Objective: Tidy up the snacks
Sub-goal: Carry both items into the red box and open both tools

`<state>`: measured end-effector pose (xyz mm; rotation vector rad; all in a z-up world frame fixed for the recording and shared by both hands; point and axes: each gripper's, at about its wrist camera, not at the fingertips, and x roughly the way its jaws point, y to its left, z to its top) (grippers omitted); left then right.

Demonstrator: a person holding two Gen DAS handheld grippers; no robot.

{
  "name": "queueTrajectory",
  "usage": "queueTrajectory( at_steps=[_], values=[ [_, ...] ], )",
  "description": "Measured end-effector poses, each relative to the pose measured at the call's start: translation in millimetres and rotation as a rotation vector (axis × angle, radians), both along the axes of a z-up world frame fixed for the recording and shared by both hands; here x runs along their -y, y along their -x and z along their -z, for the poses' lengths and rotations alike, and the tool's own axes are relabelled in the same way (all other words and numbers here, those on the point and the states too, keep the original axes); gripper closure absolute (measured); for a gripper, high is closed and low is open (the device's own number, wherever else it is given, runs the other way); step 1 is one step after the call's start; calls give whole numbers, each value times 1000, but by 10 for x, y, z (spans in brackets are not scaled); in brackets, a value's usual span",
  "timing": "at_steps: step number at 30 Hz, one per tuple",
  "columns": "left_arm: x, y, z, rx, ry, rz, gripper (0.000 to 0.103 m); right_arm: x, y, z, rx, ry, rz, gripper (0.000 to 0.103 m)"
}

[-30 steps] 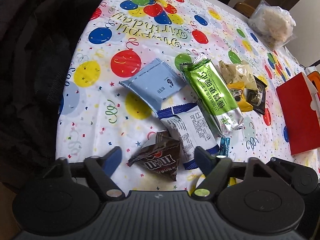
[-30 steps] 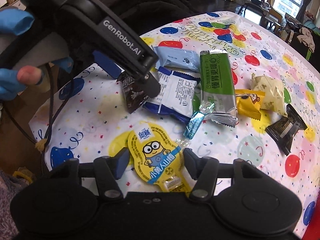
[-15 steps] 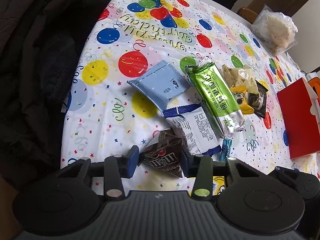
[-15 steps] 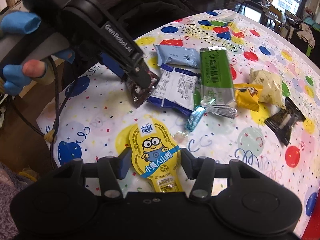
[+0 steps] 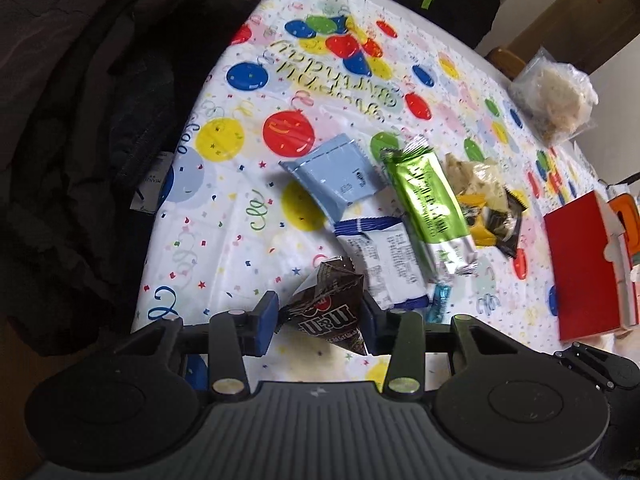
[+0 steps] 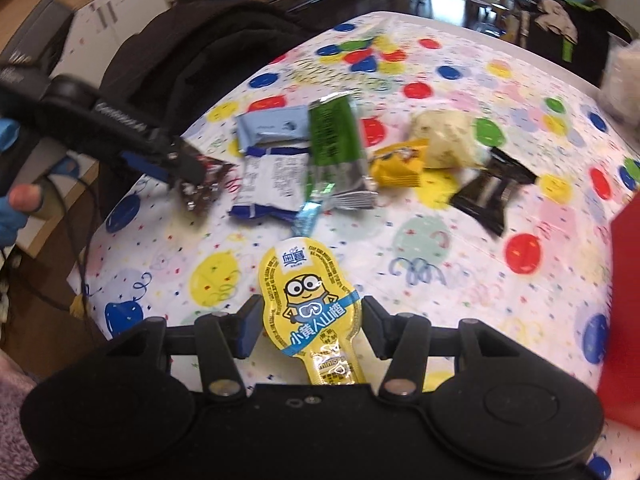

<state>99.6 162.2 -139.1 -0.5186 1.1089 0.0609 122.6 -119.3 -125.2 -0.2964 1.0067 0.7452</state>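
Note:
My left gripper is shut on a brown M&M's packet and holds it lifted above the table; it also shows in the right wrist view. My right gripper is shut on a yellow Minion snack packet. On the balloon tablecloth lie a light blue packet, a white and blue packet, a green bar, a yellow candy, a pale packet and a black wrapper.
A red box stands at the right edge of the table. A clear bag of pale snacks sits at the far right. A dark coat lies along the left side. A small blue candy lies by the green bar.
My left gripper has closed on the M&M's packet and lifted it off the table. My right gripper has closed on the Minion packet and raised it.

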Motion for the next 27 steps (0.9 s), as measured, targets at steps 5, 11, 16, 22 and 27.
queueTrajectory(
  at_steps=[5, 11, 16, 22, 27],
  values=[
    [107, 77, -244, 45, -7, -9, 62, 172, -13, -177, 25, -40, 41, 51],
    [332, 99, -590, 105, -32, 8, 62, 435, -63, -455, 68, -89, 95, 51],
    [617, 47, -845, 146, -53, 48, 62, 698, -118, -660, 102, -118, 146, 51],
    [1067, -93, -1094, 190, -94, 118, 61, 1075, -226, -851, 139, -138, 208, 51],
    [1511, -284, -1225, 207, -123, 185, 61, 1452, -370, -965, 158, -151, 267, 51]
  ],
)
